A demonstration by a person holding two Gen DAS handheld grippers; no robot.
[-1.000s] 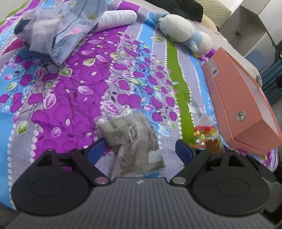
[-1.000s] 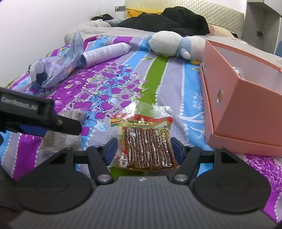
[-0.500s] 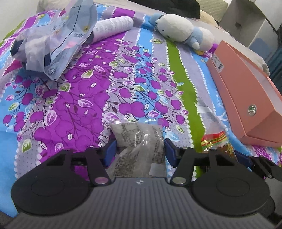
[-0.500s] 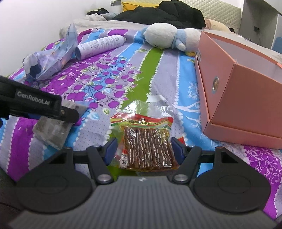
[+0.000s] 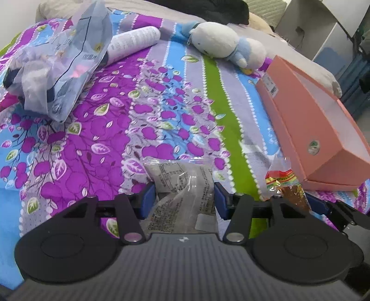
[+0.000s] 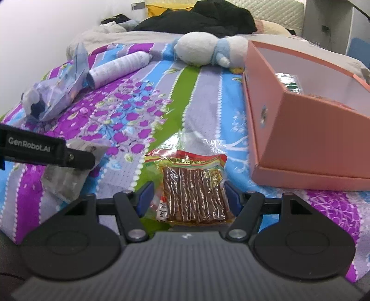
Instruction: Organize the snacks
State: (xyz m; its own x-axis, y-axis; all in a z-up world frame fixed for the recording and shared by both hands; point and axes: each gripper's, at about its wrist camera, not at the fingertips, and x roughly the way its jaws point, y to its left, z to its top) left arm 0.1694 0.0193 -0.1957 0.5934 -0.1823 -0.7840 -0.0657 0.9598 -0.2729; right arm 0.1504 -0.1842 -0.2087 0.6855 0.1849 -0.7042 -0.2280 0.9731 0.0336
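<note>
My left gripper (image 5: 183, 199) is shut on a clear grey snack packet (image 5: 182, 185) with printed text, holding it just above the floral bedspread. The packet also shows in the right wrist view (image 6: 67, 171) under the left gripper's black finger. My right gripper (image 6: 188, 199) is shut on a red-and-yellow packet of brown snack sticks (image 6: 194, 185); this packet shows at the right in the left wrist view (image 5: 285, 185). An open pink box (image 6: 312, 129) stands to the right and holds a green-labelled packet (image 6: 289, 81). It also shows in the left wrist view (image 5: 312, 129).
A crumpled blue-white plastic bag (image 5: 57, 69) and a white printed tube (image 5: 131, 44) lie at the far left of the bed. A white and blue plush toy (image 5: 226, 46) lies at the back, with dark clothes (image 6: 203, 20) behind it.
My left gripper's fingers have closed from wide open onto the grey packet. My right gripper has lifted a little with the stick packet between its fingers.
</note>
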